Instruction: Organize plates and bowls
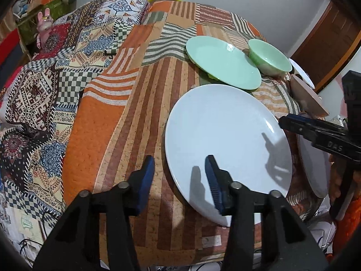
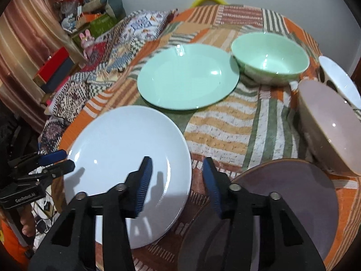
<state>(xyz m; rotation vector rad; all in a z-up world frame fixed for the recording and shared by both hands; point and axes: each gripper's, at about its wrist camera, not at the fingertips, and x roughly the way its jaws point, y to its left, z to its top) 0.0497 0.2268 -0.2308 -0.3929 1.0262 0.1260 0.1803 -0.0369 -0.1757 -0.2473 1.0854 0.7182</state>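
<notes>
A pale blue plate [image 1: 225, 140] [image 2: 126, 158] lies flat on the patchwork tablecloth [image 1: 108, 124]. My left gripper [image 1: 180, 160] is open and straddles the plate's left rim, one finger over the plate and one over the cloth. My right gripper [image 2: 177, 160] is open and straddles the right rim the same way. Neither gripper's pads press on the plate. Behind it are a green plate [image 2: 187, 76] and a green bowl [image 2: 269, 58]. A mauve plate [image 2: 293, 203] lies under the right gripper, with a pinkish bowl [image 2: 331, 124] beyond it.
A white bowl [image 2: 340, 79] sits at the far right edge of the table. A patterned blanket [image 1: 45, 90] is heaped to the left, with shelves and boxes [image 2: 90, 22] behind it. Cables [image 2: 42, 223] lie on the floor below the near edge.
</notes>
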